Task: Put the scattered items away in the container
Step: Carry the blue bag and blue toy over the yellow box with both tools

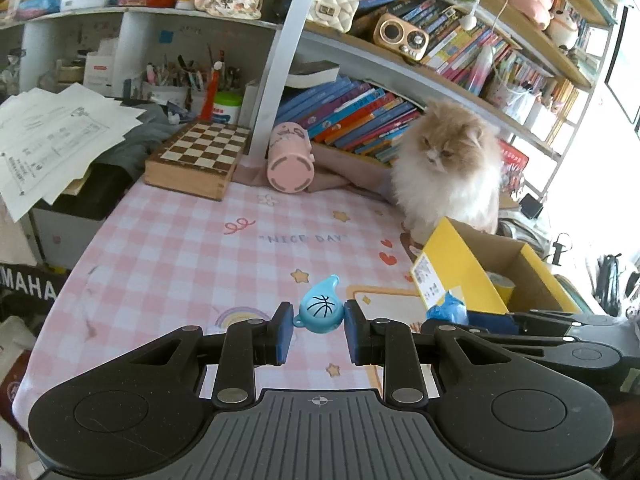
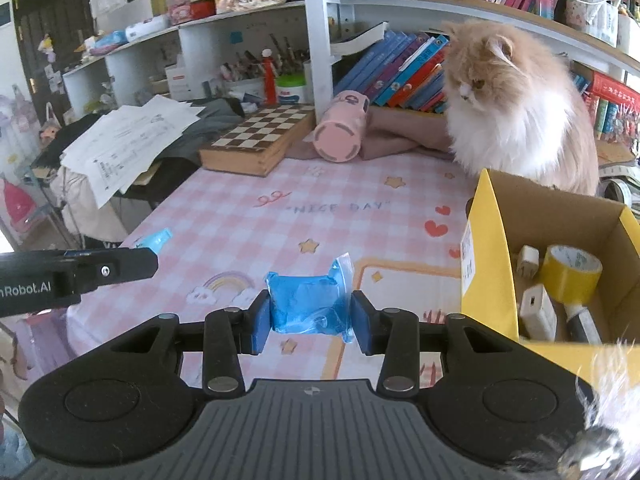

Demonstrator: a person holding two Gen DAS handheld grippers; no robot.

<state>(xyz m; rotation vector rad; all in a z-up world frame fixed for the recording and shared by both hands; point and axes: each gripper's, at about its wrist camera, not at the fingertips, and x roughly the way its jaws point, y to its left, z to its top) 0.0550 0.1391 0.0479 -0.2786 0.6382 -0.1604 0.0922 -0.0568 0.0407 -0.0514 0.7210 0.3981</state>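
My left gripper [image 1: 319,330] is shut on a light-blue whistle [image 1: 321,310] with a basketball print, held just above the pink checked tablecloth [image 1: 180,248]. My right gripper [image 2: 311,318] is shut on a blue plastic packet [image 2: 310,304]. The packet also shows in the left wrist view [image 1: 448,308], beside the box. The yellow cardboard box [image 2: 490,264] stands to the right, open, holding a yellow tape roll [image 2: 570,274], white chargers [image 2: 538,318] and a pen. The whistle's tip shows in the right wrist view [image 2: 154,239] past the left gripper's arm.
A fluffy orange-and-white cat [image 2: 520,108] sits right behind the box. A chessboard box [image 1: 198,158] and a lying pink cup [image 1: 288,158] are at the back of the table. Loose papers [image 1: 52,140] hang at the left. Shelves of books rise behind.
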